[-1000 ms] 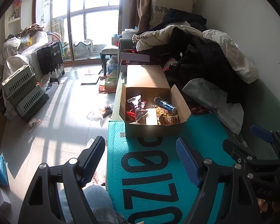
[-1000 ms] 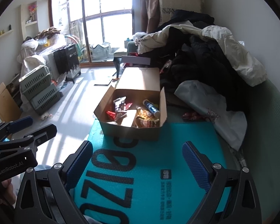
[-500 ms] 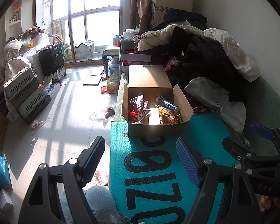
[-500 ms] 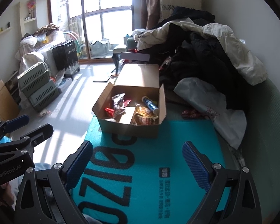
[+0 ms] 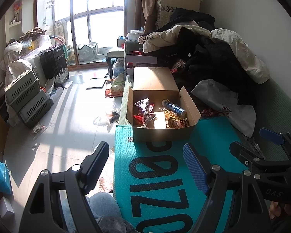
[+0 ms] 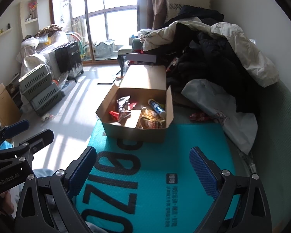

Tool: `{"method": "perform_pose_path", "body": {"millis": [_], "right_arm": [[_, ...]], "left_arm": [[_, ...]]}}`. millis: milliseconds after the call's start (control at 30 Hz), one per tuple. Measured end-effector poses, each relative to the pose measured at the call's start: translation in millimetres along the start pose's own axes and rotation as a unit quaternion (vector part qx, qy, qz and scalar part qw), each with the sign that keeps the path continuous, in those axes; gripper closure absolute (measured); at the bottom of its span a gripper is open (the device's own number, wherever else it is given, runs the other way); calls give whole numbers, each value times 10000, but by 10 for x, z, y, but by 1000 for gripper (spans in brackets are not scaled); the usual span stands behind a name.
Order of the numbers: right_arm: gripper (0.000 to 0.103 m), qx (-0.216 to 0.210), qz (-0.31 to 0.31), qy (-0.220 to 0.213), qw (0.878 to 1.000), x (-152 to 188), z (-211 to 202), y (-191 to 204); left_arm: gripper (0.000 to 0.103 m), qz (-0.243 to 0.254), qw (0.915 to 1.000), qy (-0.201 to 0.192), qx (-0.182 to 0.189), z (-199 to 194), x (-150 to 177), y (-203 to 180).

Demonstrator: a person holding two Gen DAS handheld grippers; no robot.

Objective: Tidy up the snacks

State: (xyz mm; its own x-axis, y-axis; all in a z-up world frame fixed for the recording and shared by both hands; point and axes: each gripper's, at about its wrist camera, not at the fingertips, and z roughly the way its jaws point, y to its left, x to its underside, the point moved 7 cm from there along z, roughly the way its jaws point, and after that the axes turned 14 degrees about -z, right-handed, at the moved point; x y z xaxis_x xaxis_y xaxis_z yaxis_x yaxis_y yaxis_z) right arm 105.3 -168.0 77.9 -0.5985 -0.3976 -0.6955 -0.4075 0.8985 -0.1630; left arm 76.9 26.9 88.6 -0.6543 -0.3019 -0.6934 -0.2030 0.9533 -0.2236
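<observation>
Both our claws, left point(image 5: 145, 161) and right point(image 6: 143, 165), gape wide and empty, short of the open brown cardboard box point(image 6: 133, 134) of snack packets on the teal bubble mailer point(image 6: 164, 174). Reaching in, we could snag its upright flap and tip it. Only our right view shows the red wrapper point(image 6: 199, 116) fully.

We see the cardboard box point(image 5: 161, 134) at twelve o'clock on the mat point(image 5: 213, 136), snacks point(image 5: 145, 114) inside it, clothes pile point(image 5: 213, 62) at two o'clock, crates point(image 5: 27, 97) at ten.
</observation>
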Motion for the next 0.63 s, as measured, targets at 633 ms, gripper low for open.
{"method": "perform_pose_path", "body": {"millis": [633], "right_arm": [[5,-47,179,110,9998,120,61,-81]], "left_arm": [[25,64,9998,139,140,87,58,-85]]}}
